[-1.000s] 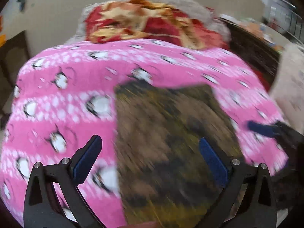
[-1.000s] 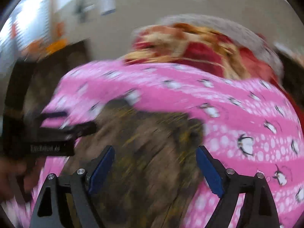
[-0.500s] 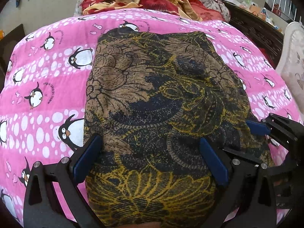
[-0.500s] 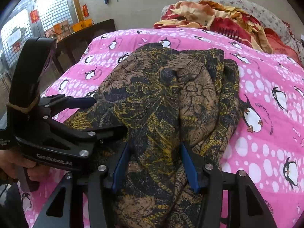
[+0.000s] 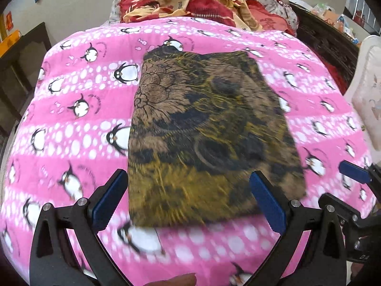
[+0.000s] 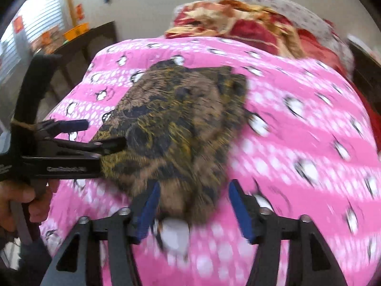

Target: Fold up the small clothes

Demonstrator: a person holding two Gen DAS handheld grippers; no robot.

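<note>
A brown, black and yellow patterned cloth [image 5: 202, 131] lies folded flat as a rough rectangle on the pink penguin blanket [image 5: 78, 124]. It also shows in the right wrist view [image 6: 176, 128]. My left gripper [image 5: 188, 197] is open, its blue pads above the cloth's near edge, holding nothing. My right gripper [image 6: 193, 209] is open over the cloth's near right corner, empty. The left gripper shows at the left of the right wrist view [image 6: 90, 135]. The right gripper's fingers [image 5: 352, 171] show at the right of the left wrist view.
A heap of red and yellow bedding [image 5: 190, 2] lies at the far end of the bed. A dark wooden headboard [image 5: 326, 40] runs along the right, a white chair [image 5: 369, 83] beside it. Dark furniture [image 6: 78, 47] stands left of the bed.
Both grippers have pulled back and up from the cloth. The right gripper, which was closing around bunched cloth, is open again. The cloth now lies flat.
</note>
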